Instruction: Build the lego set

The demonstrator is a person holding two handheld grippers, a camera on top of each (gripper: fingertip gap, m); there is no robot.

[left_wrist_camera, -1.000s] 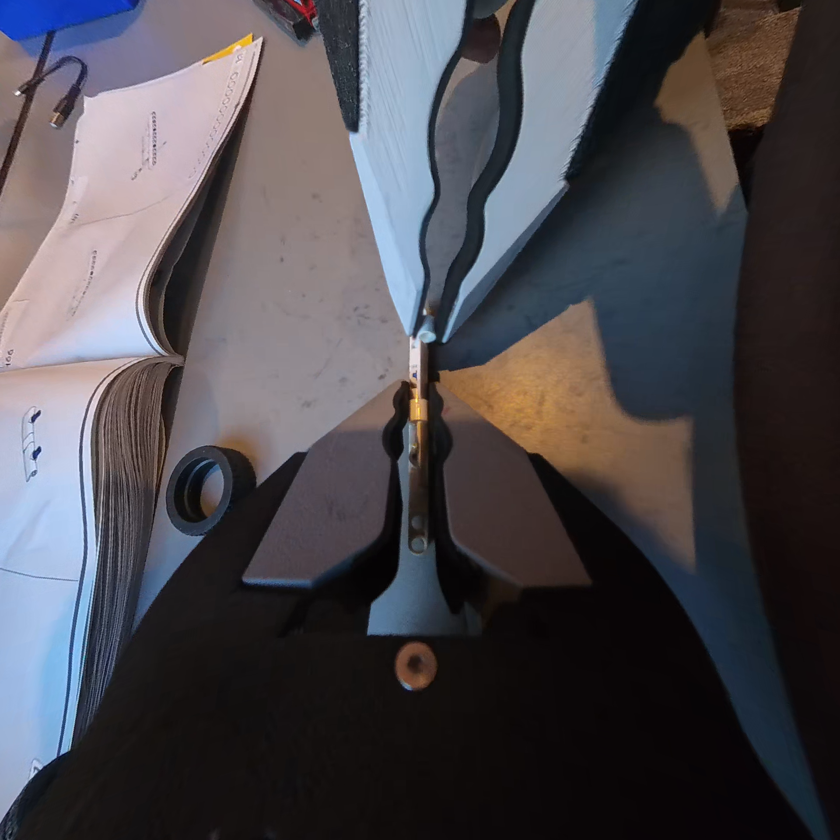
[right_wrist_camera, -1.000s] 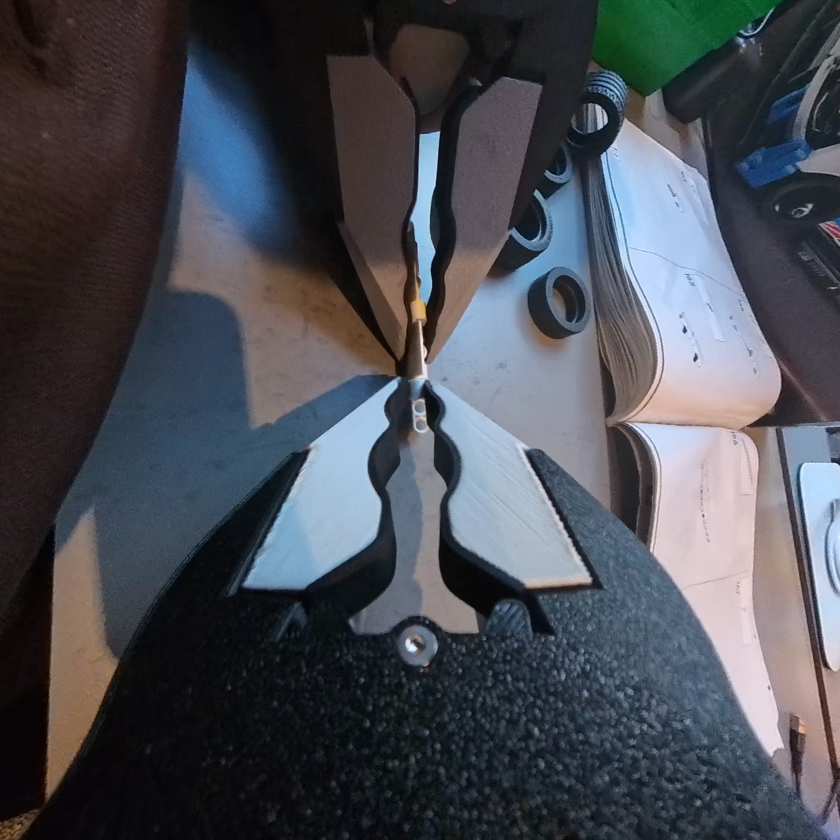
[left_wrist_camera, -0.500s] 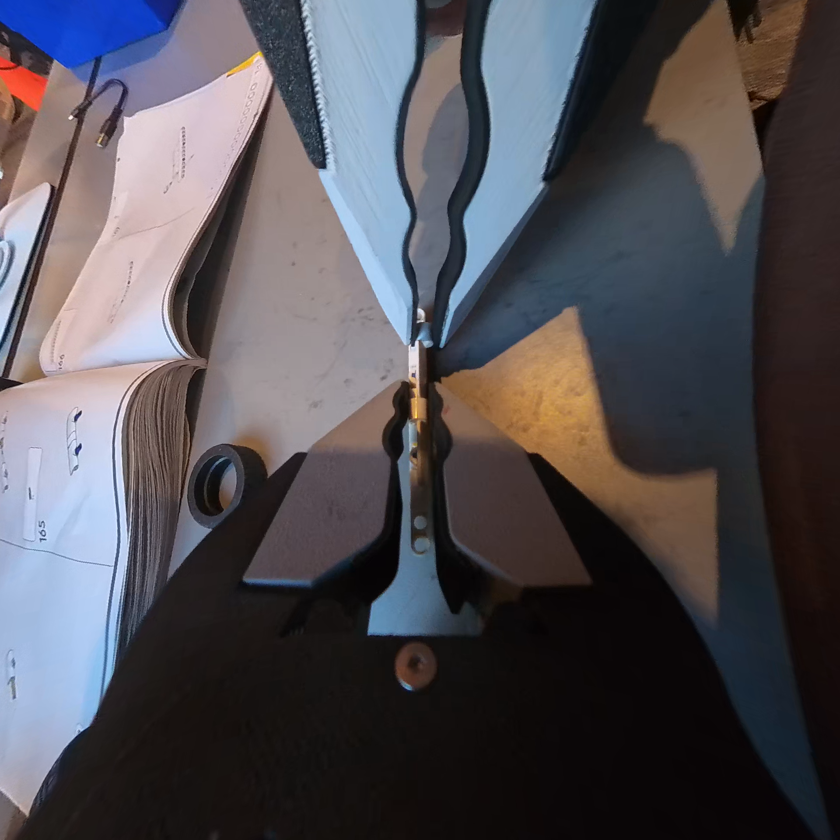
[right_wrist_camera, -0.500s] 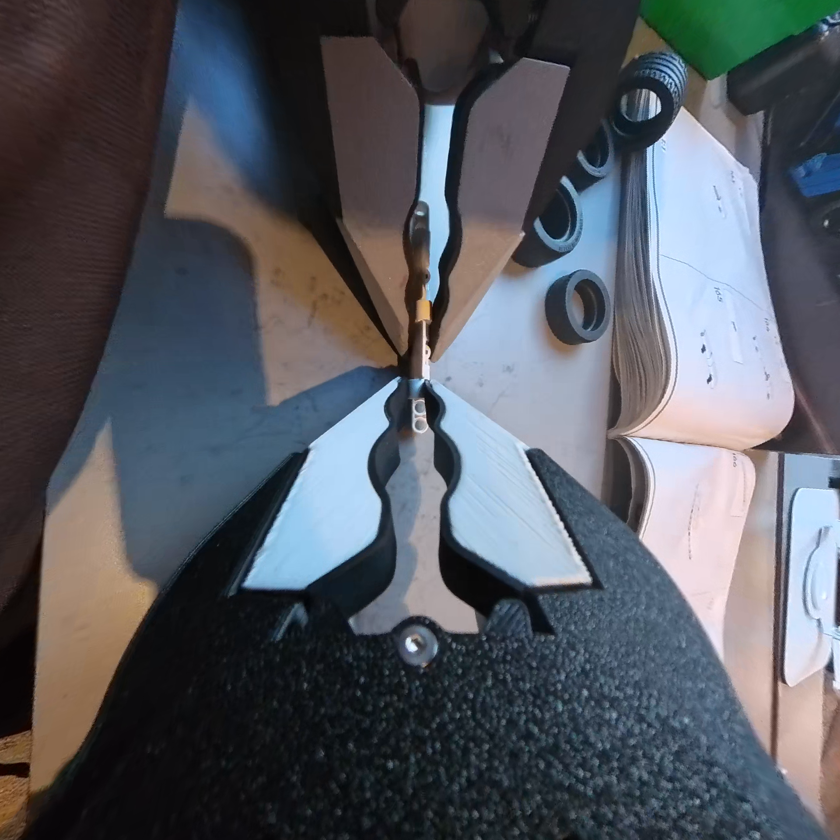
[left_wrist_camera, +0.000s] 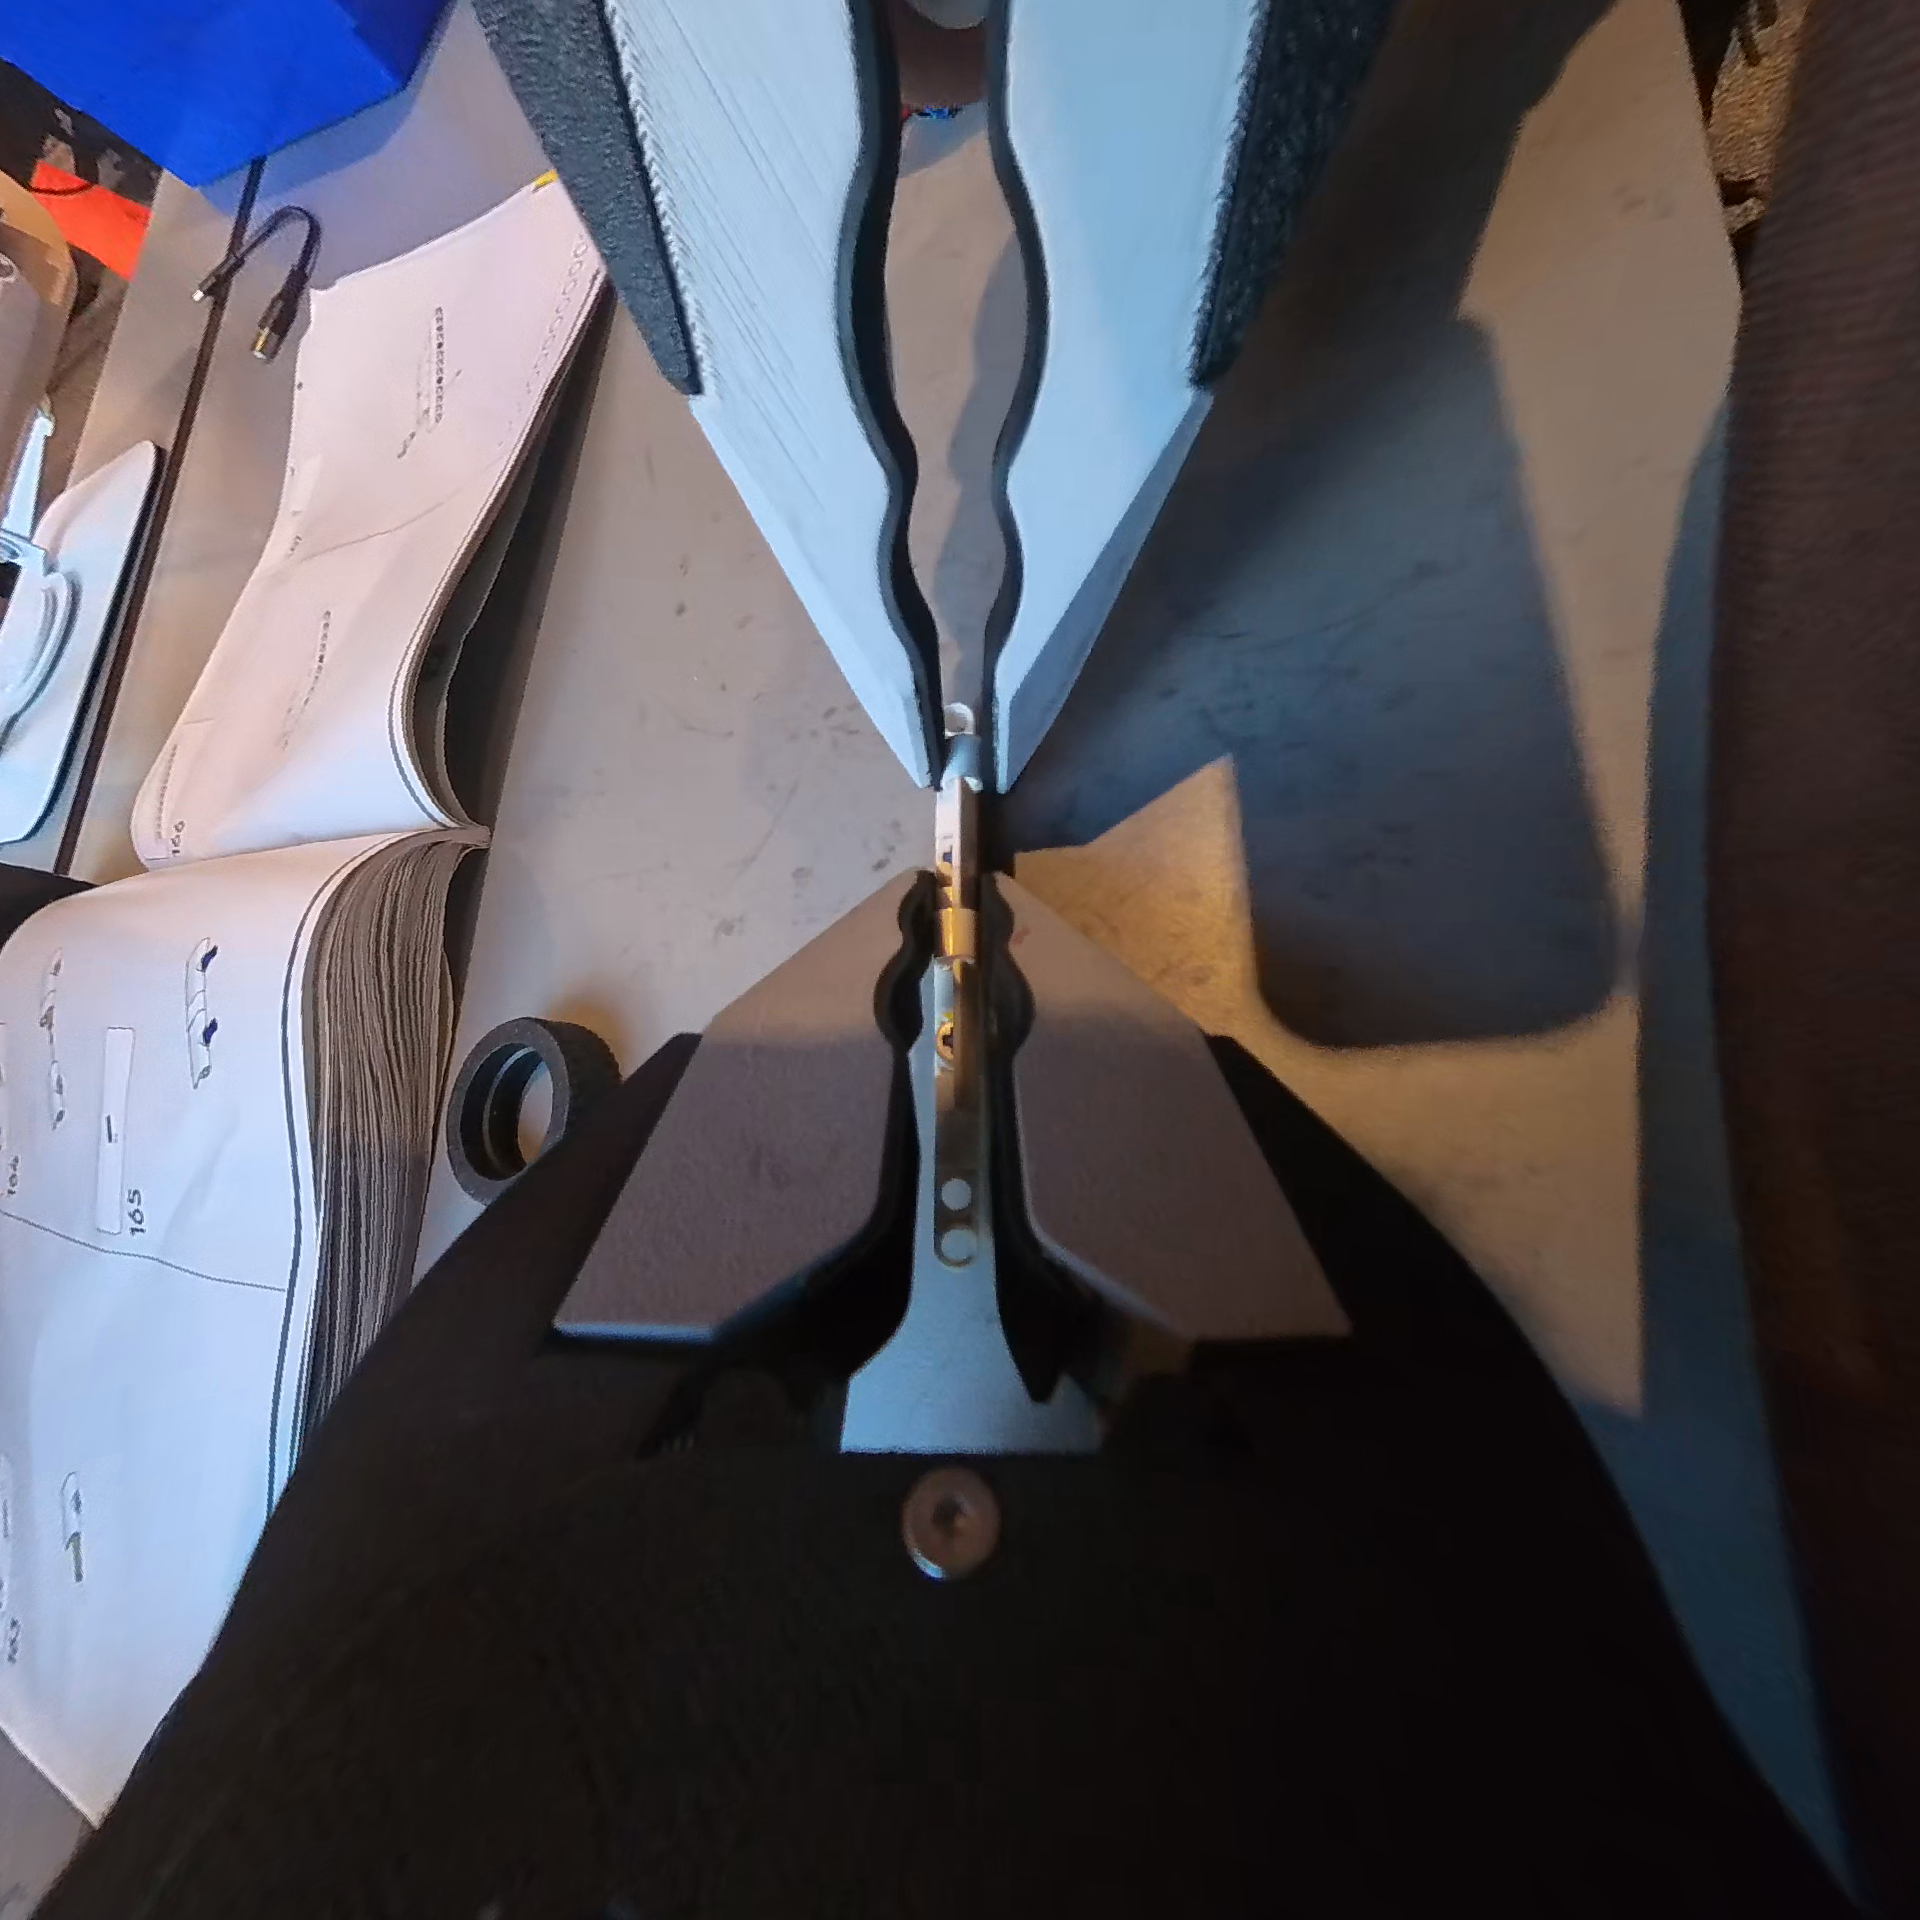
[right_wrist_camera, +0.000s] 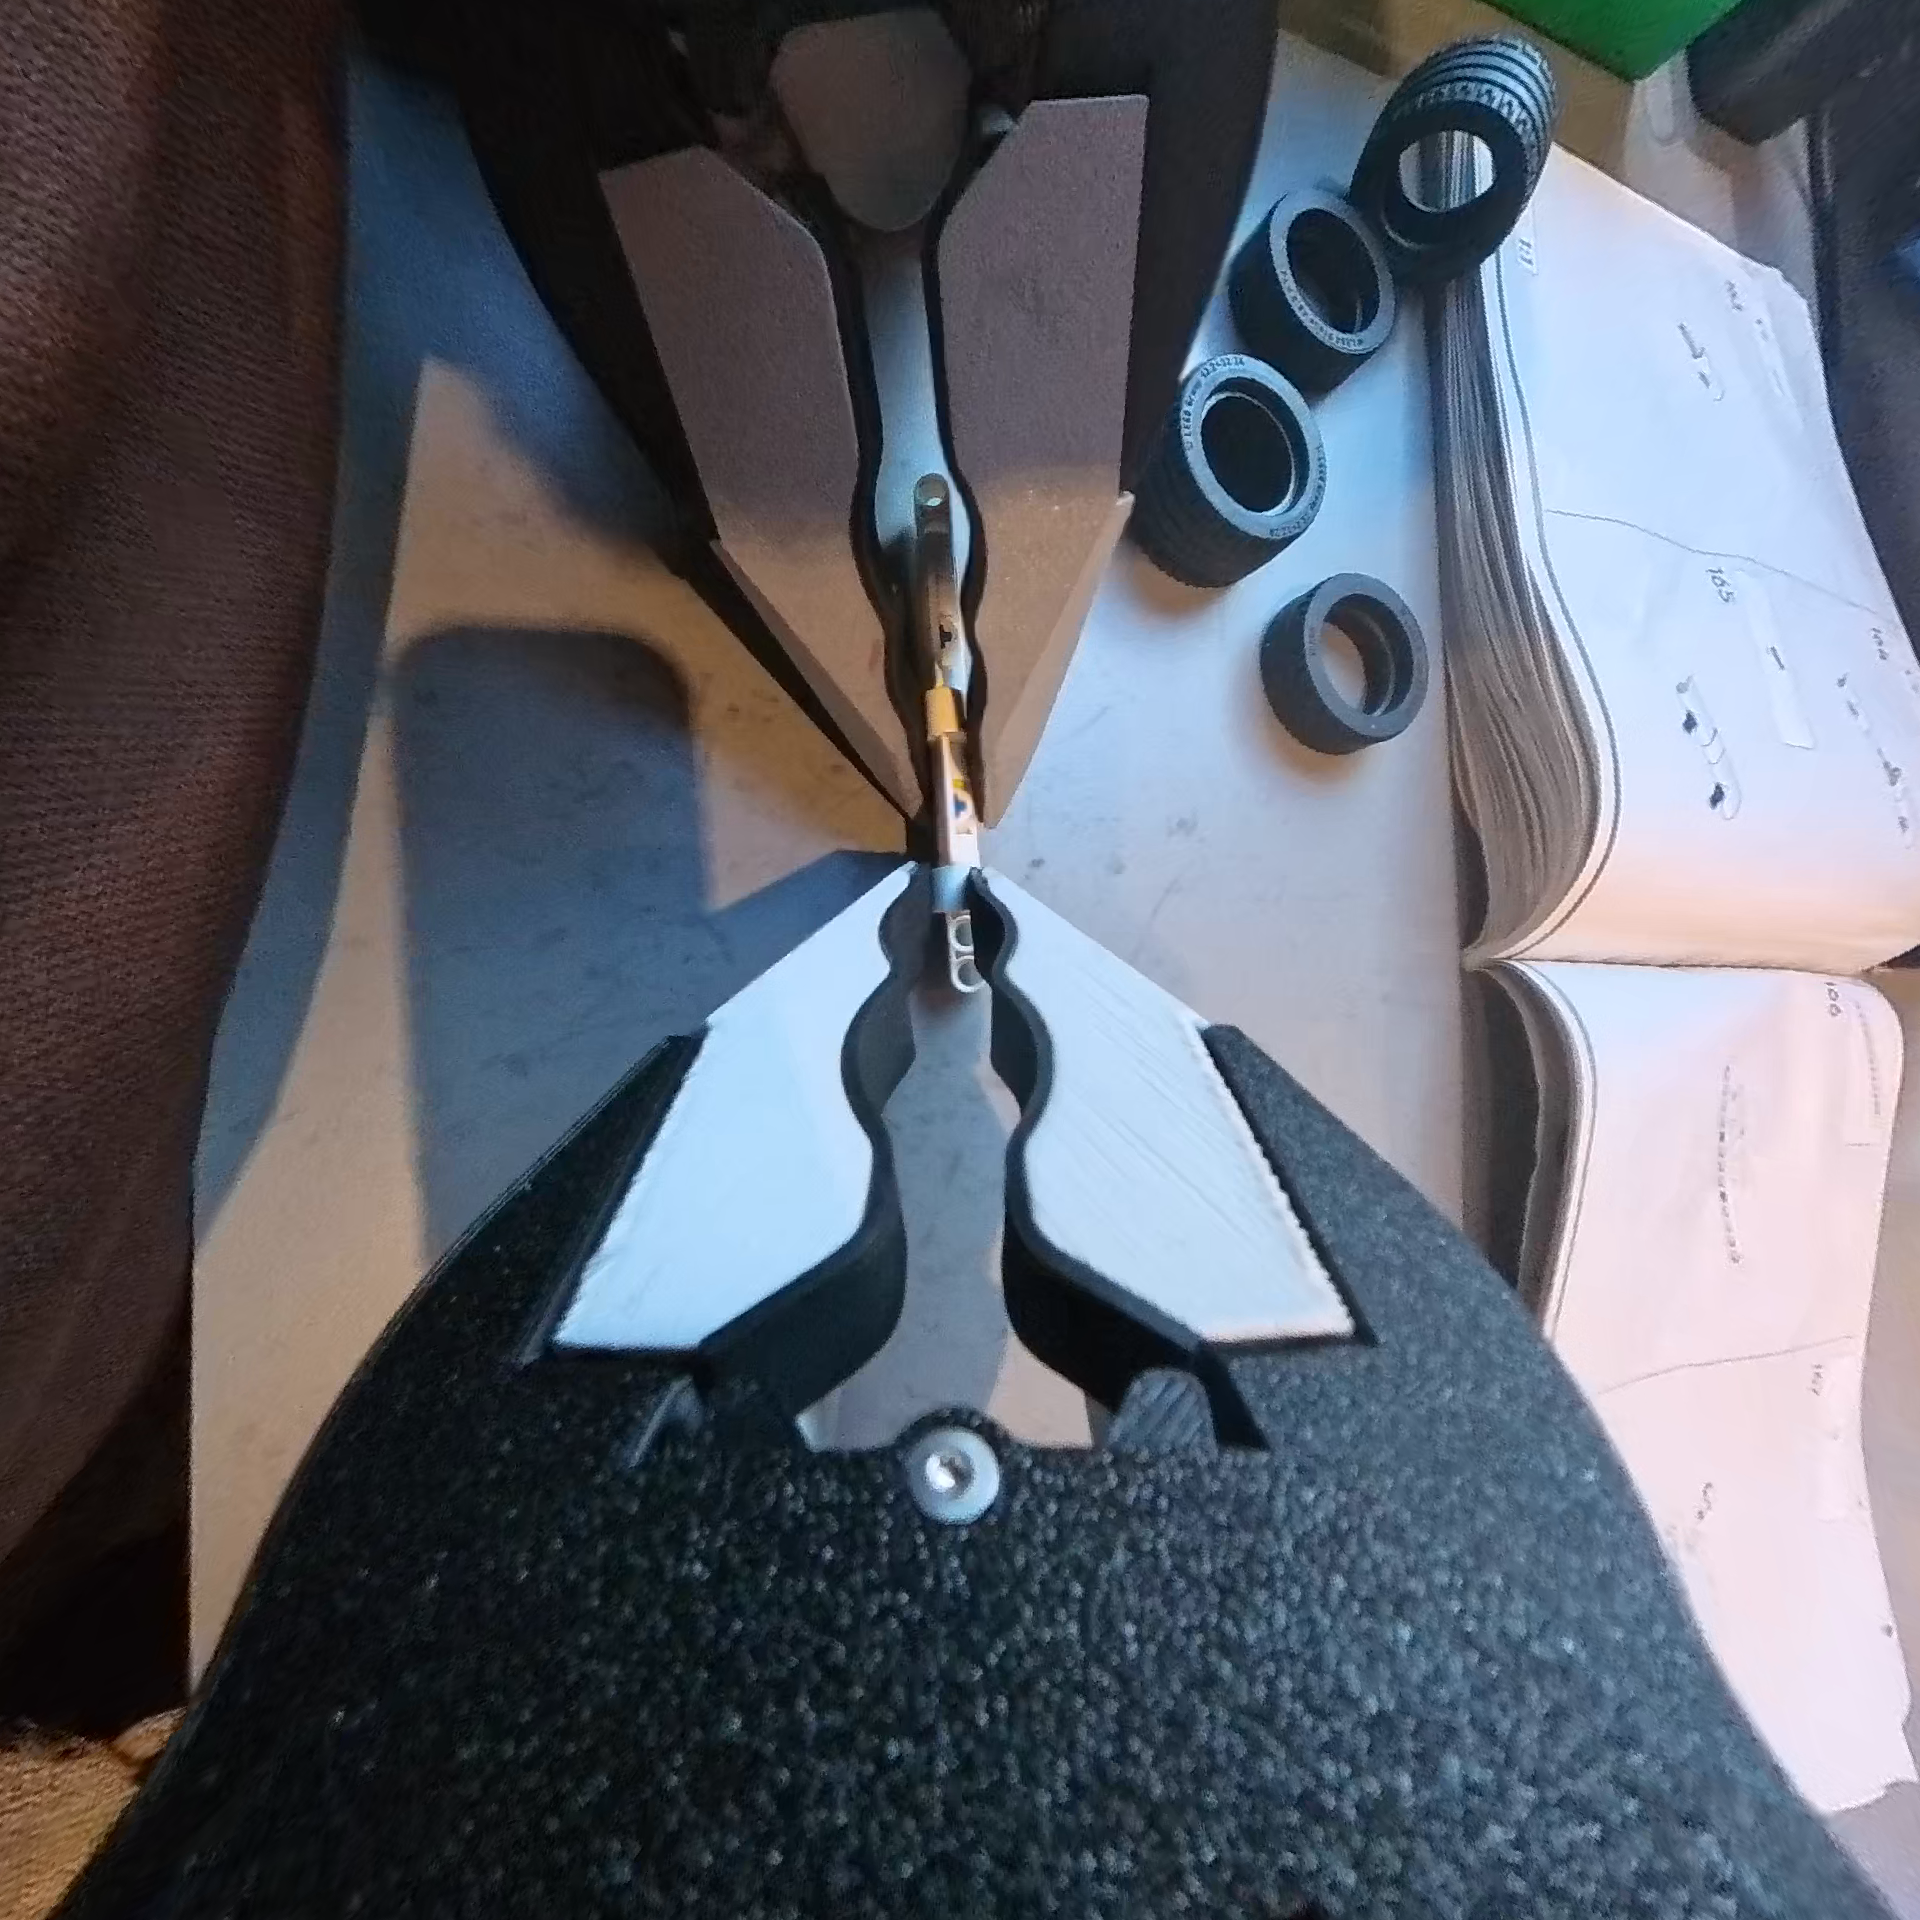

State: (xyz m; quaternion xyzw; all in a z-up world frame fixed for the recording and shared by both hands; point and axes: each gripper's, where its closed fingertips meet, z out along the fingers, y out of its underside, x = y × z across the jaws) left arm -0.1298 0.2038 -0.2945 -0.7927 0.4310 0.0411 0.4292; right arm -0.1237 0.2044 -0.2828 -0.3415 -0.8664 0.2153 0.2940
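While my left hand-held gripper (left_wrist_camera: 958,894) clamps one end of the thin grey lego beam assembly (left_wrist_camera: 956,1091), my right hand-held gripper (right_wrist_camera: 951,883) pinches its other end above the pale bench (left_wrist_camera: 675,675).

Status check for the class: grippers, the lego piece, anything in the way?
Left gripper shut on grey beam. Right gripper shut on small connector, tip to tip. Black tyres and open manual alongside, clear.

A thin grey lego beam assembly (left_wrist_camera: 956,1039) with tan bush, held off the table.
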